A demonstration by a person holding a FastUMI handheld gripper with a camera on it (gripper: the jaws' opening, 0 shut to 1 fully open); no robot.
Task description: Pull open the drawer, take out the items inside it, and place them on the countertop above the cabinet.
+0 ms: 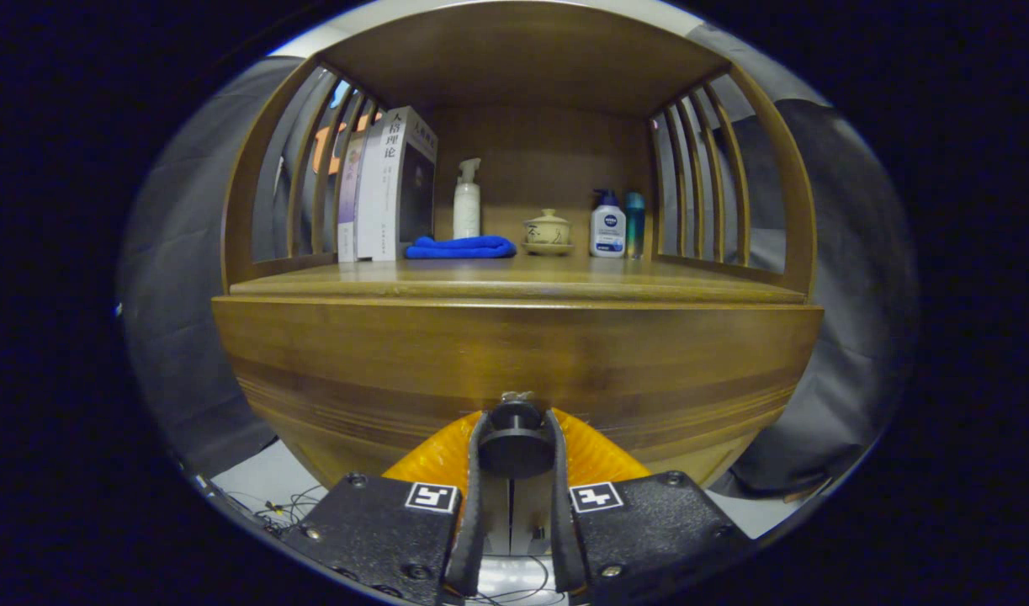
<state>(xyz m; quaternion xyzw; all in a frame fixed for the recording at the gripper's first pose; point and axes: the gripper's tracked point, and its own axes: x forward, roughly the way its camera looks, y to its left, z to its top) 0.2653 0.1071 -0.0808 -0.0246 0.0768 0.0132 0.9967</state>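
A wooden cabinet drawer front [514, 353] spans the view just ahead of me, with a round dark knob [515, 438] at its lower middle. My gripper [515, 431] is shut on that knob, one finger pressing each side of it. Above the drawer lies the wooden countertop [514, 282], inside a shelf with slatted sides. The drawer looks closed or barely out; its inside is hidden.
On the countertop's back stand several books [388, 189] at the left, a white pump bottle [467, 202], a folded blue cloth [461, 247], a lidded ceramic cup on a saucer [548, 231], and two bottles [617, 225] at the right. The countertop's front strip is bare wood.
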